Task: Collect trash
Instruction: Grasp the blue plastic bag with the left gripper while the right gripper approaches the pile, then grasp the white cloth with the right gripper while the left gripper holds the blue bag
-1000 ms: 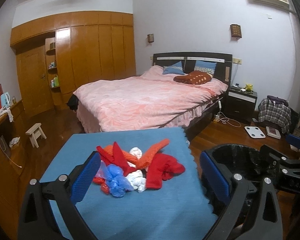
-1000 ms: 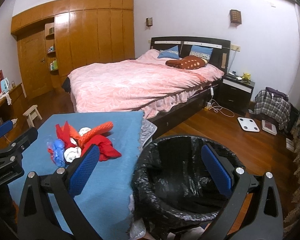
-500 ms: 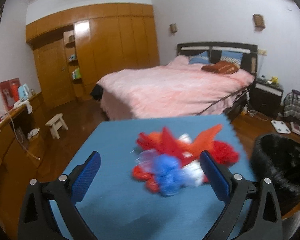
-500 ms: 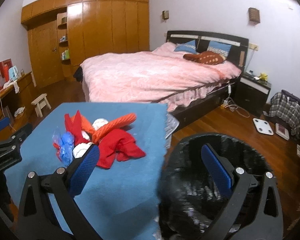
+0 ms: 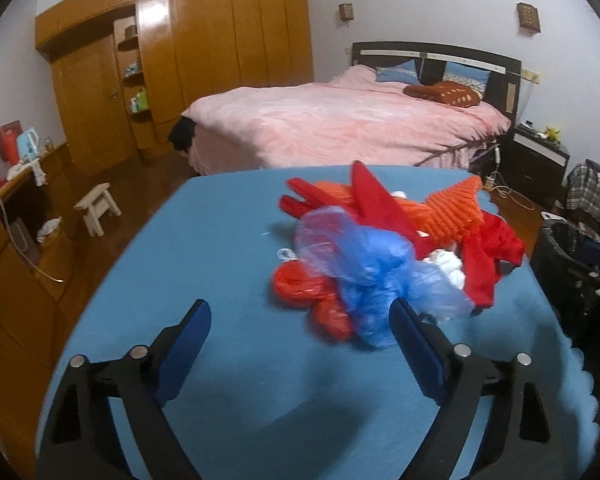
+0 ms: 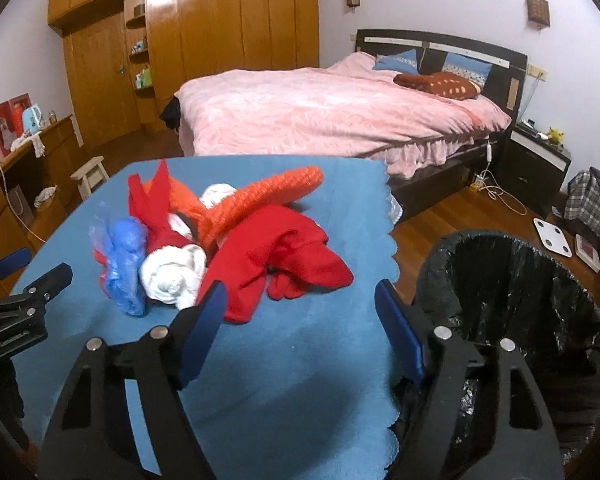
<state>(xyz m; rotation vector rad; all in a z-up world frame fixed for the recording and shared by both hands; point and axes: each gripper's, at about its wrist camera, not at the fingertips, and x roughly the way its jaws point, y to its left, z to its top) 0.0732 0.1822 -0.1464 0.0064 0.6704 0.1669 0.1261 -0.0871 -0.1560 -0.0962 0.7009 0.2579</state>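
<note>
Your trash pile (image 5: pixel 384 248) sits on the far half of the blue-covered tabletop (image 5: pixel 228 264): crumpled blue plastic bags (image 5: pixel 374 272) at the near edge, a red plastic bag (image 5: pixel 312 292) touching them, white crumpled wads (image 6: pixel 176 276), red cloth pieces (image 6: pixel 276 256) and an orange knitted piece (image 6: pixel 260 196) draped over the top. The black-lined bin (image 6: pixel 516 280) stands just beside the tabletop on its right side. Your left gripper (image 5: pixel 300 332) points down at the pile's near edge, jaws released and closing, nothing between them; its right pad lies just in front of the blue bags. Your right gripper (image 6: pixel 300 308) tilts down toward the red cloth, jaws released and closing, empty.
</note>
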